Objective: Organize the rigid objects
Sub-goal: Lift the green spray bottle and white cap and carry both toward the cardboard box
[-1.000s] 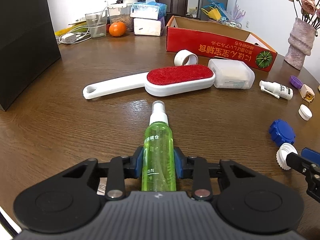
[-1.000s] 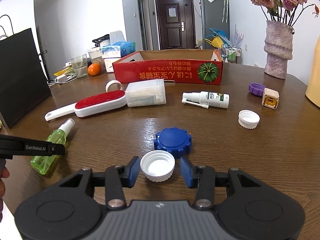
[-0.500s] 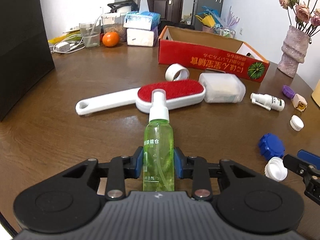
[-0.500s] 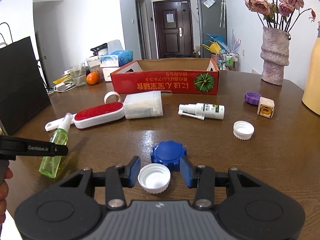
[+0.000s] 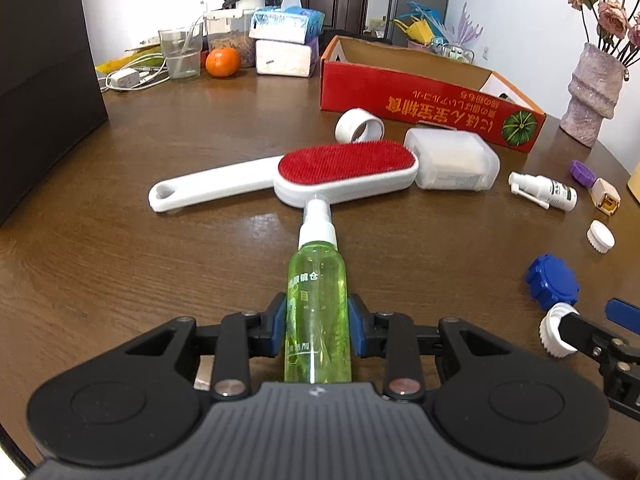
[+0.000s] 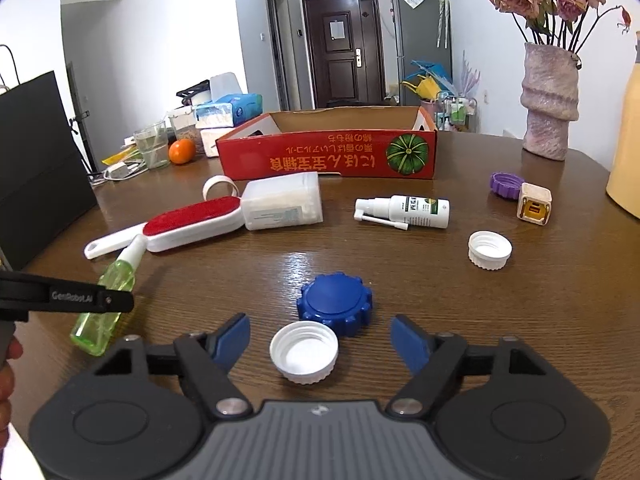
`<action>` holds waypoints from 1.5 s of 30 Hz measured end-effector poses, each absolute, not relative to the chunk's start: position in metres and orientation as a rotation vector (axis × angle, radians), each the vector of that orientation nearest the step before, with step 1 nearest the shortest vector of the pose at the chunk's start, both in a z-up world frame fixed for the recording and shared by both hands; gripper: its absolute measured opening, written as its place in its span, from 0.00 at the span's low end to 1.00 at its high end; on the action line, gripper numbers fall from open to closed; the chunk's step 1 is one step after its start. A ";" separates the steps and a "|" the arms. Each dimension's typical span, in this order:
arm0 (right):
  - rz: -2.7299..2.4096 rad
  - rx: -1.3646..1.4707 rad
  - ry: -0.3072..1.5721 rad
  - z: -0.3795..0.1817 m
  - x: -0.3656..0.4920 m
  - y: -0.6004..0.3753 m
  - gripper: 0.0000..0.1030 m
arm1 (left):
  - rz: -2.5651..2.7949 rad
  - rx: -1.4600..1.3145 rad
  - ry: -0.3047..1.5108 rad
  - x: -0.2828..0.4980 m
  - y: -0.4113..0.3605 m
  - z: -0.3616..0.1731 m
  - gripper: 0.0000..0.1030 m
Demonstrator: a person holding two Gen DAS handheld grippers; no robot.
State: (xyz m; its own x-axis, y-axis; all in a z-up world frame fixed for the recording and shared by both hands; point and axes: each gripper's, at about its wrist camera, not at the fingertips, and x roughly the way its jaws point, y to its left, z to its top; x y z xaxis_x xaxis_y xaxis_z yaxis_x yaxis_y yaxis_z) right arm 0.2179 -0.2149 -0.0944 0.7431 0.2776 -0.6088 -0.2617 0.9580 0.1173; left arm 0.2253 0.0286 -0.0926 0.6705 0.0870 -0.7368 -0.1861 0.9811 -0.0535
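My left gripper (image 5: 318, 330) is shut on a green spray bottle (image 5: 316, 280), its white nozzle pointing away toward the red lint brush (image 5: 344, 168). The right wrist view shows that bottle (image 6: 108, 300) tilted nozzle-up at the left. My right gripper (image 6: 320, 334) is opening: its blue pads stand apart on both sides of a white cap (image 6: 304, 356) on the table, touching nothing. A blue lid (image 6: 335, 308) lies just beyond the cap. The open red cardboard box (image 6: 326, 156) stands at the back.
On the wooden table lie a white plastic box (image 6: 284, 204), a tape roll (image 6: 218, 186), a white spray bottle (image 6: 412, 210), a second white cap (image 6: 490, 250), a purple lid (image 6: 506, 185) and a small cream box (image 6: 534, 204). A vase (image 6: 550, 108) stands far right, a black bag (image 6: 36, 152) left.
The right gripper's jaws closed on the white cap, then spread wide and left it on the table. The left gripper has lifted slightly with the green bottle.
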 end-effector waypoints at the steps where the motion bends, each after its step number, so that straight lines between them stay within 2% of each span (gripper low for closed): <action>1: 0.295 0.019 0.681 -0.097 0.220 -0.214 0.71 | 0.155 -0.131 0.828 0.225 0.029 -0.094 0.31; 3: 0.295 0.009 0.714 -0.103 0.225 -0.211 0.60 | 0.157 -0.132 0.828 0.224 0.030 -0.095 0.31; 5: 0.299 -0.013 0.740 -0.110 0.228 -0.206 0.54 | 0.158 -0.133 0.829 0.223 0.030 -0.095 0.31; 7: 0.293 -0.056 0.727 -0.111 0.224 -0.200 0.39 | 0.158 -0.130 0.829 0.223 0.030 -0.095 0.31; 28: 0.305 -0.028 0.574 -0.061 0.223 -0.206 0.38 | 0.121 -0.137 0.683 0.222 0.024 -0.040 0.31; 45: 0.299 -0.002 0.483 -0.028 0.270 -0.199 0.38 | 0.052 -0.159 0.596 0.281 0.002 0.001 0.31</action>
